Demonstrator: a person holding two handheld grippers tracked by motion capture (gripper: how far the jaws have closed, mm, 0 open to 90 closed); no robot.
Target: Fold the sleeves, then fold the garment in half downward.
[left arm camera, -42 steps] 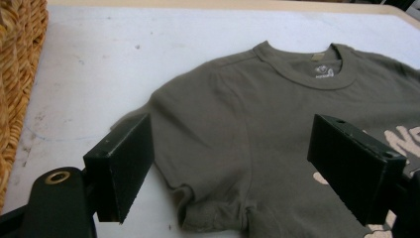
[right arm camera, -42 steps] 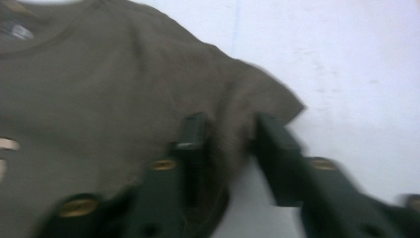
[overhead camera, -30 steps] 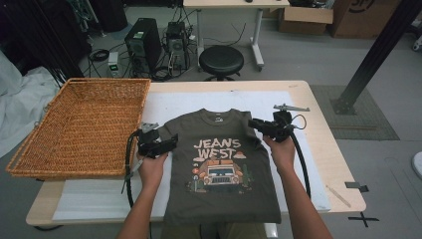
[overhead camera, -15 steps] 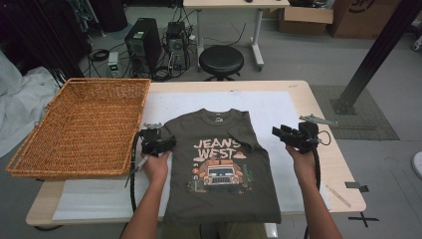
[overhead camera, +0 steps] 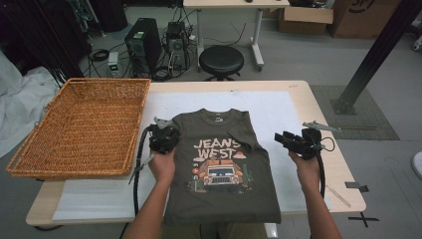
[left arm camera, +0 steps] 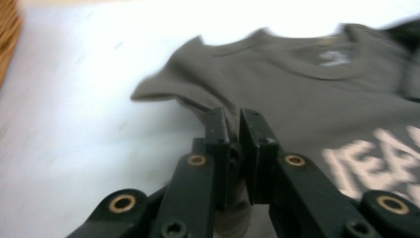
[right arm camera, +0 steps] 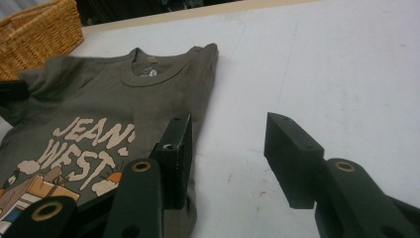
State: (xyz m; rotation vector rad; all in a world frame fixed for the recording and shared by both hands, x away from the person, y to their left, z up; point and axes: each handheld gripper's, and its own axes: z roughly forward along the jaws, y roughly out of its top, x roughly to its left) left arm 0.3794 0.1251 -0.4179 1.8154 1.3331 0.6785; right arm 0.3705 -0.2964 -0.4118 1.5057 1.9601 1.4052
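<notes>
So I was folding this olive T-shirt (overhead camera: 224,169), which lay flat, print up, in the middle of the white mat (overhead camera: 278,107) on the tabletop (overhead camera: 326,164), with the wicker basket (overhead camera: 82,127) off to its left. The right sleeve was already tucked in over the chest.

My left tool (left arm camera: 234,148) had just been closing and was pinched nearly shut on the fabric at the left sleeve (left arm camera: 163,91); you could see a bit of cloth bunched between the jaws. My right tool (right arm camera: 228,148) had just been opening a bit and sat about half open with nothing in it, hovering over bare mat just beside the shirt's right edge.

My take on doing this bit well: grab only the sleeve layer, not the body underneath, then lift just enough to clear and swing it across toward the print so the fold line runs straight down from the shoulder. Going too high would probably drag the whole shirt sideways. I figured the free tool could pin the far side if it started sliding.
</notes>
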